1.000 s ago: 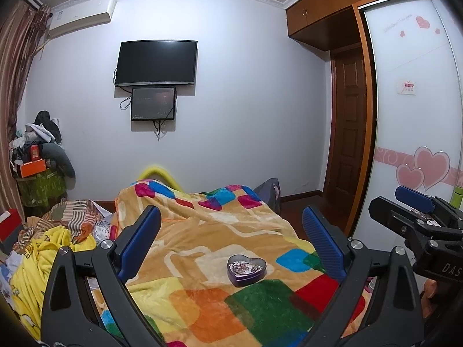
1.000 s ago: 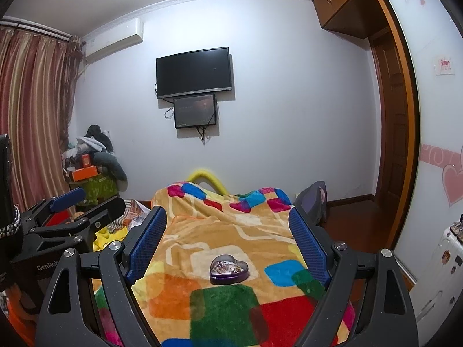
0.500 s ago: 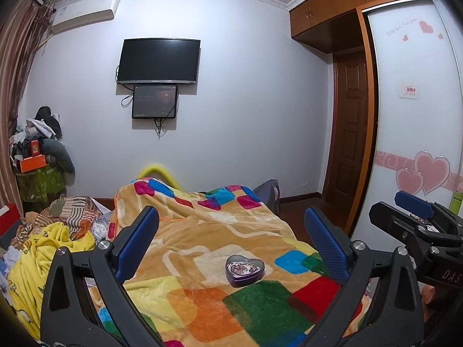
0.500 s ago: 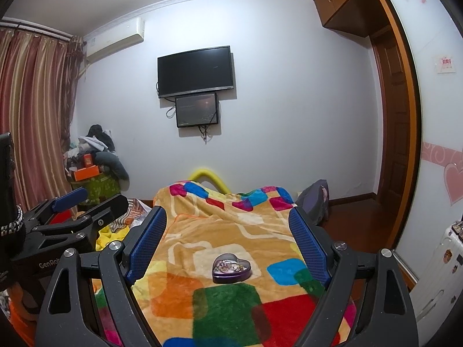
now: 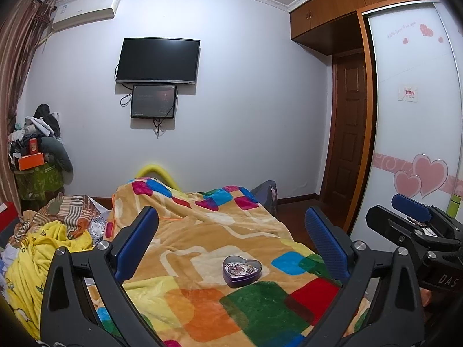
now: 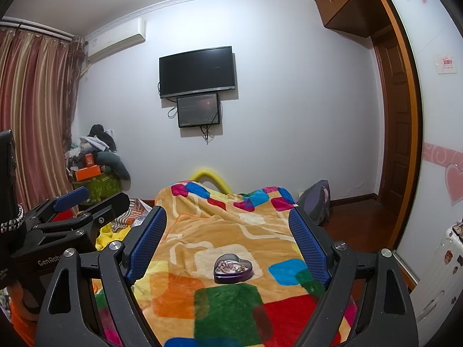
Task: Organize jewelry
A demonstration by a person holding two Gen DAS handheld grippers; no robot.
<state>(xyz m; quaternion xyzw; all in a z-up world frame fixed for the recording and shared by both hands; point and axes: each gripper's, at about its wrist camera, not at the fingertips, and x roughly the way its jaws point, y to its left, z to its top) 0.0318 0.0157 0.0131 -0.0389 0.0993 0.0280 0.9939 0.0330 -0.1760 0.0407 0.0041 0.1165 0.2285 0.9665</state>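
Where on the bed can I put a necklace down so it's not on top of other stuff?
All around the heart tin the patchwork blanket lies bare: the orange and green squares in front of it, and the pale stretch behind it toward the yellow hoop. It is crowded left of the blanket, where the yellow cloth and striped clothes pile up.
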